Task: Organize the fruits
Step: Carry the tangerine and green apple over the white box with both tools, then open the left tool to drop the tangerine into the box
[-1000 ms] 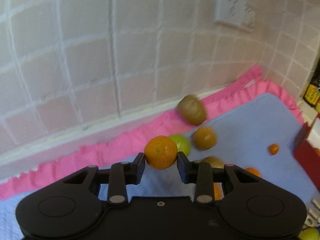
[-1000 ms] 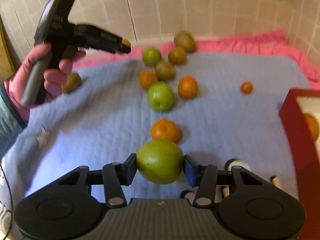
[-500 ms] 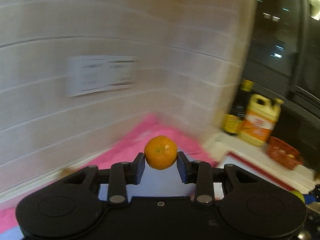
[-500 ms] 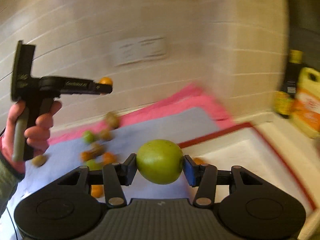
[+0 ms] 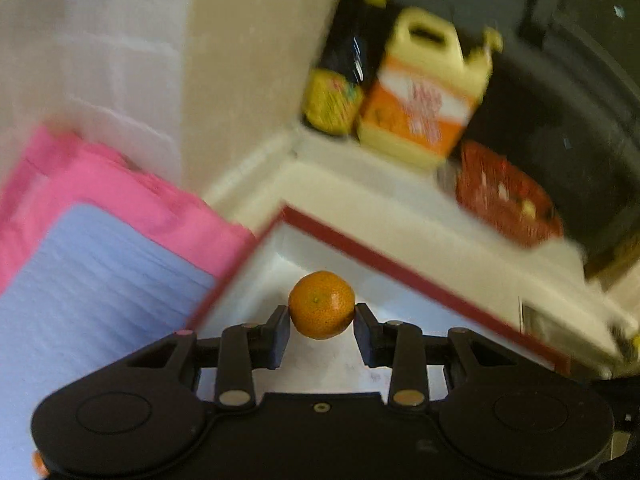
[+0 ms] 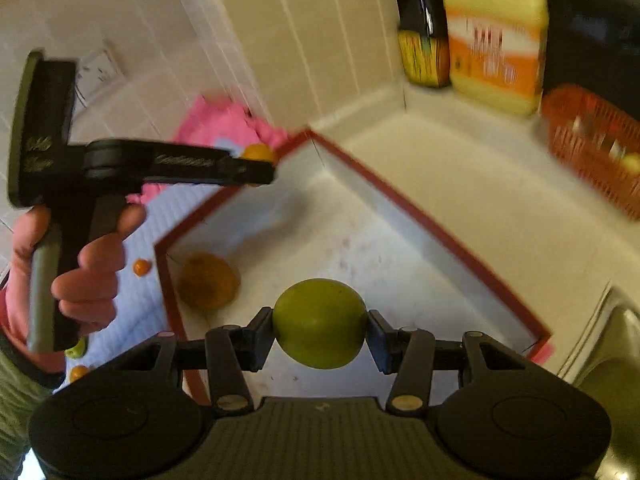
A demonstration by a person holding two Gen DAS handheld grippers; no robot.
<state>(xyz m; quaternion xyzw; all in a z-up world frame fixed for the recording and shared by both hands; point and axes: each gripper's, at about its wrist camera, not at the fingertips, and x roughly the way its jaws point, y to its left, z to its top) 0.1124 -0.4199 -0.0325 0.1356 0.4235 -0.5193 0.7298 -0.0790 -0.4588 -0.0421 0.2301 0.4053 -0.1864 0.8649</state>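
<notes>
Left gripper (image 5: 321, 314) is pinching a small orange (image 5: 321, 304), right gripper (image 6: 320, 330) is pinching a green apple (image 6: 319, 322), both hanging over the red-rimmed tray (image 6: 424, 216).

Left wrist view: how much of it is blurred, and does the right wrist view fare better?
Left wrist view: background smeared, the yellow jug and red basket streaked; only the left gripper and its orange are crisp. Right wrist view: milder blur; green apple in the right gripper sharp, red-rimmed tray readable; fisheye bends the wall tiles.
</notes>
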